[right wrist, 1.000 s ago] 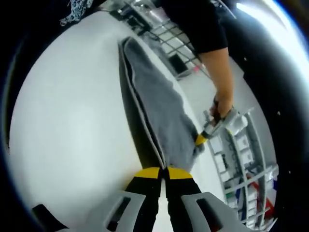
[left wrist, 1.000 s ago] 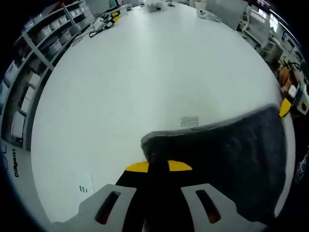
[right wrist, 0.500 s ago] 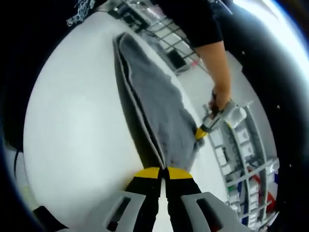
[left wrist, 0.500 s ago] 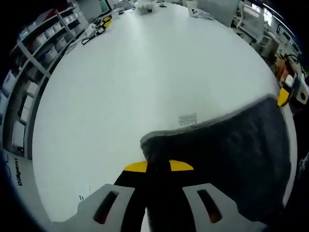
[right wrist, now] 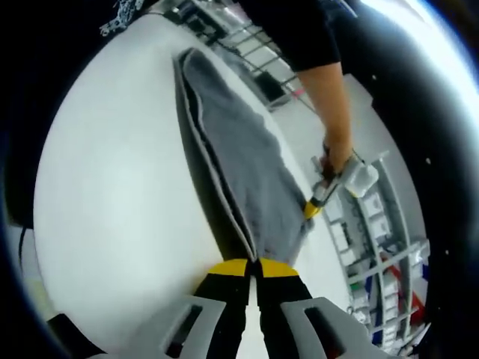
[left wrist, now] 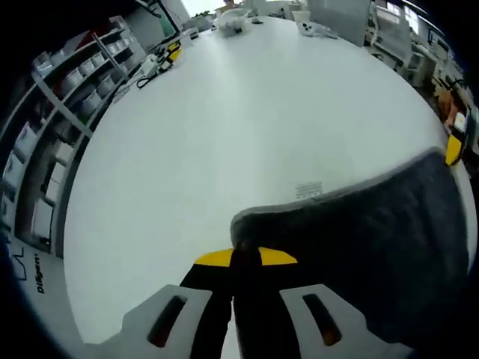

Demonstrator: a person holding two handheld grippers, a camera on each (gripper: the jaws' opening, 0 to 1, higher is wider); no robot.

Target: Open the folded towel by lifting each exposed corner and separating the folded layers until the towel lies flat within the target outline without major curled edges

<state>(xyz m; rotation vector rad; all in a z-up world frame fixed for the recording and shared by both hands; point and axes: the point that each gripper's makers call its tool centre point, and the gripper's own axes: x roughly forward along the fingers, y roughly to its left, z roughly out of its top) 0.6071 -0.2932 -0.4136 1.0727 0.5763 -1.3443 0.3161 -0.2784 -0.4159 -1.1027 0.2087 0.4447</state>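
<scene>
Pinching a corner of the grey terry towel (left wrist: 359,254), the left gripper (left wrist: 245,256) has its yellow-tipped jaws shut on the nubby cloth. Its pale-piped hem arcs above the smooth white table (left wrist: 224,134). The right gripper (right wrist: 252,263) clamps another corner, the towel (right wrist: 239,161) stretched long, narrow and doubled over the tabletop.

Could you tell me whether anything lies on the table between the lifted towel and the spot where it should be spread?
Nothing visible does: the table beyond the towel is bare; both grippers, left and right, already pinch its corners.
</scene>
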